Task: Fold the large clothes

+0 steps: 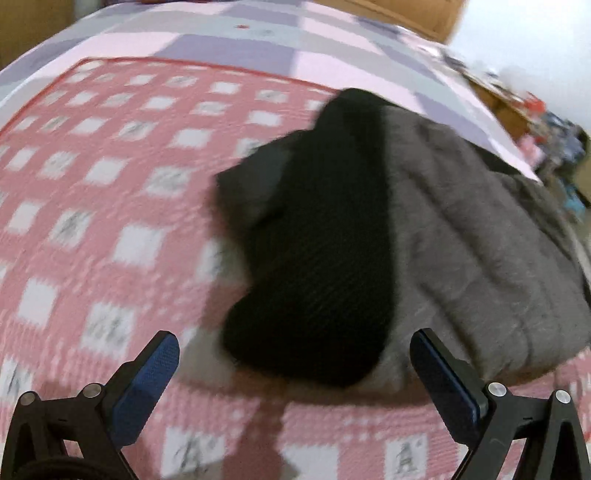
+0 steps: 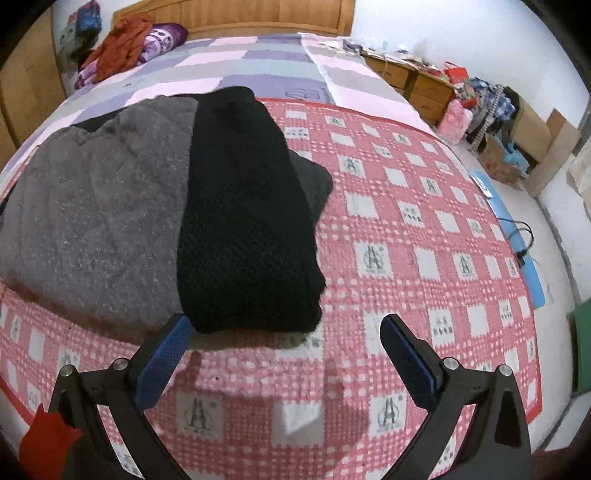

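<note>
A grey fleecy garment [image 1: 480, 251] lies bunched on the pink checked bedspread [image 1: 92, 206], with a black knitted part [image 1: 317, 258] folded over it. In the right wrist view the grey garment [image 2: 92, 221] fills the left and the black knit [image 2: 243, 221] lies along its right side. My left gripper [image 1: 293, 350] is open, its blue pads just short of the near edge of the black knit. My right gripper [image 2: 286, 332] is open too, hovering at the knit's near hem with nothing between its fingers. The left wrist view is motion-blurred.
The pink checked bedspread [image 2: 424, 240] stretches bare to the right. A wooden headboard [image 2: 258, 18] stands at the far end with an orange and purple pile of clothes [image 2: 129, 44]. Wooden drawers [image 2: 413, 81] and clutter [image 2: 491, 107] line the floor at the right.
</note>
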{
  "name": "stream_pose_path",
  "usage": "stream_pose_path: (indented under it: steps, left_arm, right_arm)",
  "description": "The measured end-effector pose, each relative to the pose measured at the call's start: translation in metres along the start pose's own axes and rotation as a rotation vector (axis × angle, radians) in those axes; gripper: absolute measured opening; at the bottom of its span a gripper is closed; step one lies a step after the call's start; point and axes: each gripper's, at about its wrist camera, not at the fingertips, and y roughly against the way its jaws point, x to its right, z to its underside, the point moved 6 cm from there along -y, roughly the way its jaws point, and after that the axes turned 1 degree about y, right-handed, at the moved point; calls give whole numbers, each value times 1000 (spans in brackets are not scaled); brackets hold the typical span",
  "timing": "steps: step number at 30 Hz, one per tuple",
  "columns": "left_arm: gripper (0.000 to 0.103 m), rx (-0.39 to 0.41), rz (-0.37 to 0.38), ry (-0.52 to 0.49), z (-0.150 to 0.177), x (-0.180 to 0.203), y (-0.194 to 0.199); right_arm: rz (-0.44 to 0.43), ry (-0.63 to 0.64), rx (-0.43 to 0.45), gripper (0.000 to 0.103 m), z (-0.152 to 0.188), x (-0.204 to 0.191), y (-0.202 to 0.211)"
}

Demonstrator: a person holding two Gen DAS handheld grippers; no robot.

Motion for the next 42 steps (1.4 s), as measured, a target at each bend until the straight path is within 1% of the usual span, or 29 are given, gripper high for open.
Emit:
stream_pose_path:
  steps: [2, 4, 6, 8, 10, 13, 14, 16, 17, 18, 19, 20, 21, 23, 24, 25, 26, 27, 29, 31, 32, 33, 34, 35, 36, 37, 38, 40, 42]
  left_arm:
    - [103, -36, 19, -57, -7, 10, -12]
    - [103, -99, 9, -119, -10, 15, -34]
    - [103, -148, 24, -125, -11, 14, -49]
    - [103, -186, 62, -92, -13, 11, -65]
    - [103, -210, 82, -111, -13, 17, -75]
    - [101, -208, 98, -161, -13, 31, -76]
    - [95, -203, 104, -172, -13, 33, -75]
    - [88, -201, 125, -167, -13, 32, -71]
    - [81, -199, 132, -164, -14, 31, -69]
    - [78, -192, 141, -165, -15, 31, -65]
    - [71, -189, 148, -171, -16, 31, -61]
    - [68, -185, 153, -178, -17, 33, -58]
    - [67, -181, 153, -187, -17, 34, -56]
    - [70, -191, 159, -182, -17, 32, -60]
    - [75, -199, 156, -175, -16, 30, -65]
    - [92, -210, 140, -167, -16, 29, -73]
    - [103, -223, 112, -157, -17, 29, -83]
    - [103, -237, 104, -142, -18, 31, -93]
    - [103, -259, 78, -138, -19, 35, -106]
    - [102, -261, 92, -134, -19, 35, -107]
    - [88, -258, 103, -126, -18, 34, -103]
    - [81, -248, 113, -127, -18, 35, -95]
    - [64, -233, 120, -141, -19, 37, -86]
    - [53, -223, 122, -147, -20, 39, -78]
    - [50, -217, 128, -145, -20, 40, -71]
    - [46, -208, 141, -134, -23, 40, -62]
    - [44, -204, 153, -118, -27, 39, -56]
    - [43, -196, 188, -88, -43, 38, -42]
    - [42, -168, 189, -125, -61, 43, -25]
  right_arm:
    - [-27, 22, 18, 103, -8, -4, -1]
    - [-56, 47, 23, 103, -16, -9, -4]
    - [-100, 64, 12, 103, -23, -11, -12]
    - [-154, 65, -4, 103, -29, -8, -23]
    - [-206, 59, -28, 103, -31, -7, -34]
    - [-259, 52, -53, 103, -31, -8, -48]
    - [-272, 46, -62, 103, -31, -7, -50]
    - [-321, 6, -84, 102, -29, -7, -55]
    - [-343, -10, -92, 101, -29, -7, -56]
    - [-350, -6, -91, 94, -29, -8, -54]
    - [-352, 20, -77, 88, -31, -12, -50]
    - [-352, 33, -70, 86, -32, -13, -47]
    - [-351, 43, -62, 85, -34, -14, -44]
    - [-368, 36, -54, 85, -38, -13, -41]
    - [-381, 23, -55, 87, -39, -12, -43]
    - [-384, 13, -60, 96, -41, -11, -46]
    - [-388, -6, -74, 100, -44, -13, -53]
    - [-390, -14, -85, 103, -47, -14, -59]
    - [-404, -20, -126, 103, -52, -26, -77]
    - [-399, -9, -148, 102, -56, -34, -84]
    - [-399, -14, -149, 97, -57, -35, -83]
    - [-412, -21, -144, 80, -58, -36, -79]
    - [-414, -13, -124, 63, -59, -35, -69]
    - [-416, -7, -108, 54, -59, -34, -59]
    - [-412, -6, -95, 45, -59, -32, -50]
    - [-416, -13, -86, 41, -60, -30, -42]
    - [-421, -18, -77, 39, -63, -28, -34]
    - [-409, -11, -60, 32, -72, -28, -22]
    - [-408, -12, -15, 29, -91, -28, -2]
